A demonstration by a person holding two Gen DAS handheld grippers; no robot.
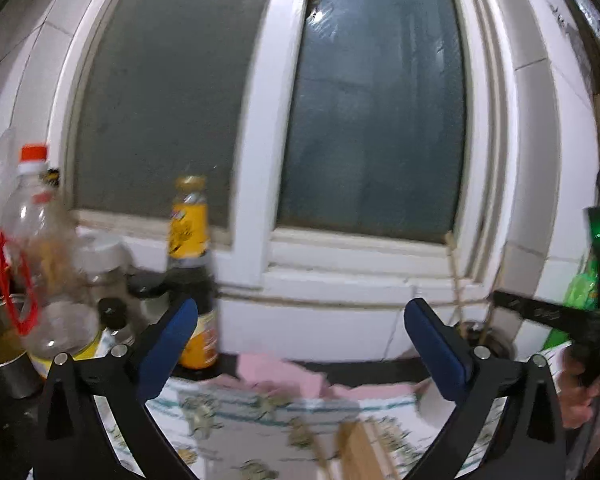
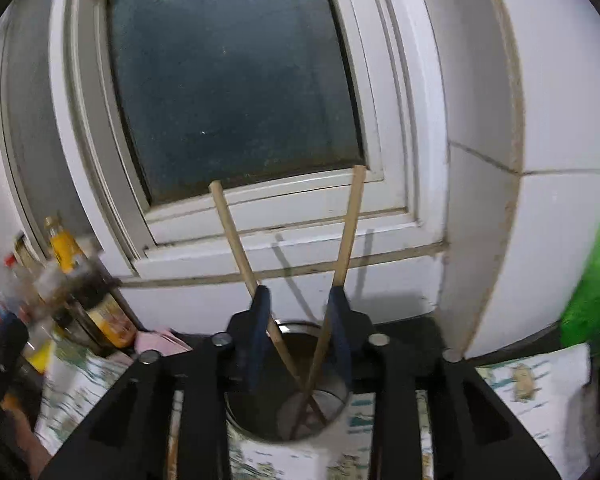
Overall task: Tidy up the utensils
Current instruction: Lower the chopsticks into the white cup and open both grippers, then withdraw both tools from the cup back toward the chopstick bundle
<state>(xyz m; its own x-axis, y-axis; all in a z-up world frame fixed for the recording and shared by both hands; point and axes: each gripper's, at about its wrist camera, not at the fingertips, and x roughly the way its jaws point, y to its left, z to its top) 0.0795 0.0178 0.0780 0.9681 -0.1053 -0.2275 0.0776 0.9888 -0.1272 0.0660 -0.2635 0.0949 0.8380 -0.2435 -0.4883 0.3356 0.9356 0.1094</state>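
Observation:
Two wooden chopsticks (image 2: 232,228) (image 2: 350,224) stand in a metal cup (image 2: 342,408) just below my right gripper (image 2: 299,294). They cross near the cup's bottom and splay apart, each leaning against the inner side of one blue pad. The jaws stand partly apart and do not clamp the sticks. My left gripper (image 1: 304,340) is wide open with nothing between its fingers, above a patterned cloth (image 1: 260,412). A blurred wooden piece (image 1: 364,448) lies on that cloth at the bottom edge of the left wrist view.
A white window frame (image 1: 260,160) and tiled wall close off the back. To the left stand a yellow-labelled dark bottle (image 1: 190,276), a clear red-capped bottle (image 1: 40,260) and a metal pot (image 1: 0,344). A pink rag (image 1: 284,376) lies by the wall and a green bag (image 2: 596,280) is on the right.

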